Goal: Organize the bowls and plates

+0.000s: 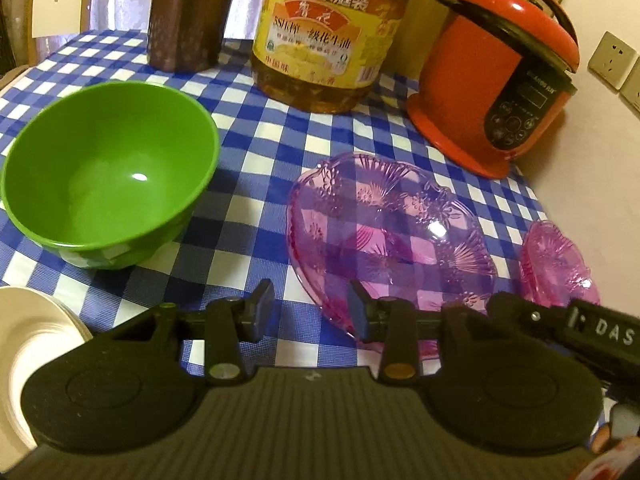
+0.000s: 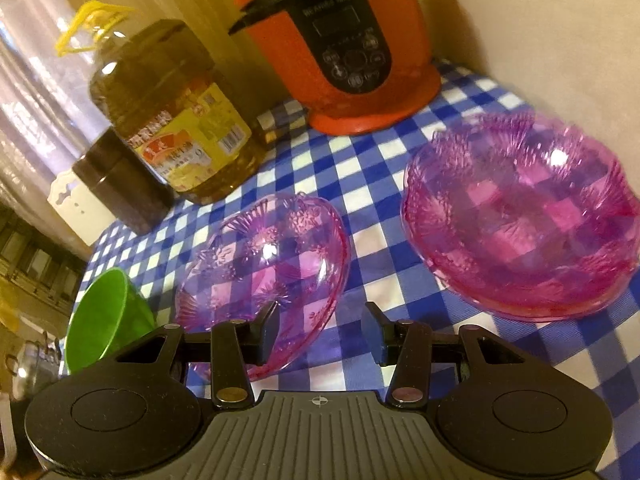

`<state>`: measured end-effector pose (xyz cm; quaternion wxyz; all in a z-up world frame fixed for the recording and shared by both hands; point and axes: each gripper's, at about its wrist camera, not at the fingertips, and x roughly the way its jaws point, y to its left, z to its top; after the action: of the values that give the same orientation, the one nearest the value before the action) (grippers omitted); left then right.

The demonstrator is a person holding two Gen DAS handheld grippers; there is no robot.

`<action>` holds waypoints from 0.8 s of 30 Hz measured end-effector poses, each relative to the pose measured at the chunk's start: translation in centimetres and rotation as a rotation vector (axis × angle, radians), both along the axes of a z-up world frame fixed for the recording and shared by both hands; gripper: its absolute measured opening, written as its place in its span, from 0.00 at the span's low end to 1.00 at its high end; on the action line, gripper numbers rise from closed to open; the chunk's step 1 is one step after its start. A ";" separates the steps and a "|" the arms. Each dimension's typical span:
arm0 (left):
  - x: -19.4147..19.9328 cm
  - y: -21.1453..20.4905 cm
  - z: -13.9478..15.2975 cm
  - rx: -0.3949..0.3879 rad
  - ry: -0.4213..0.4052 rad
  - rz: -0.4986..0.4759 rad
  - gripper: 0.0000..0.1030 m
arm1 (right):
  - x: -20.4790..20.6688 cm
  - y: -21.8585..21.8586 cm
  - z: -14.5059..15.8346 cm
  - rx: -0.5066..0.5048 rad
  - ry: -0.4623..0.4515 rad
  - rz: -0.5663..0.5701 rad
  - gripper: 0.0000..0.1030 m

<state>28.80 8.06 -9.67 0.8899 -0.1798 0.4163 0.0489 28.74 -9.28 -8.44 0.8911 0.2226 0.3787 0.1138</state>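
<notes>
Checked tablecloth [image 1: 248, 184] bears green bowl [image 1: 108, 176], purple dishes [image 2: 520, 216]

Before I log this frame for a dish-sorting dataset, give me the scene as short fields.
surface: blue checked tablecloth
green bowl: upright, empty
pink glass plate: centre, empty
pink glass bowl: right of the plate
white plates: near left edge
background: oil bottle, red cooker, brown canister
left gripper: open, empty
right gripper: open, empty

A home kitchen corner. A red electric cooker [image 1: 496, 80] and a big cooking-oil jug [image 1: 324, 36] stand on a blue checked tablecloth [image 1: 256, 184].
</notes>
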 end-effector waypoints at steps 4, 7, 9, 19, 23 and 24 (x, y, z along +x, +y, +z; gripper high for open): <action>0.5 0.5 -0.6 -0.033 0.010 0.008 0.32 | 1.2 0.4 -0.7 -0.005 0.023 0.000 0.45; 0.7 0.8 -1.0 -0.061 0.015 0.025 0.28 | 1.8 0.5 -1.4 -0.004 0.037 -0.001 0.45; 0.7 0.9 -1.1 -0.068 0.011 0.024 0.25 | 1.9 0.4 -1.7 -0.002 0.045 -0.001 0.45; 0.6 0.8 -1.2 -0.082 -0.007 0.027 0.13 | 1.9 0.8 -1.9 0.000 0.048 0.026 0.18; 0.5 0.9 -1.2 -0.080 -0.012 0.029 0.12 | 1.9 0.8 -1.9 -0.006 0.049 0.025 0.13; 0.5 0.9 -1.1 -0.079 -0.013 0.029 0.12 | 1.9 0.8 -1.9 -0.003 0.051 0.025 0.13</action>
<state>29.25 8.91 -10.80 0.8841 -0.2211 0.4093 0.0442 30.63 -8.48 -10.34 0.8800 0.2192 0.4043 0.1184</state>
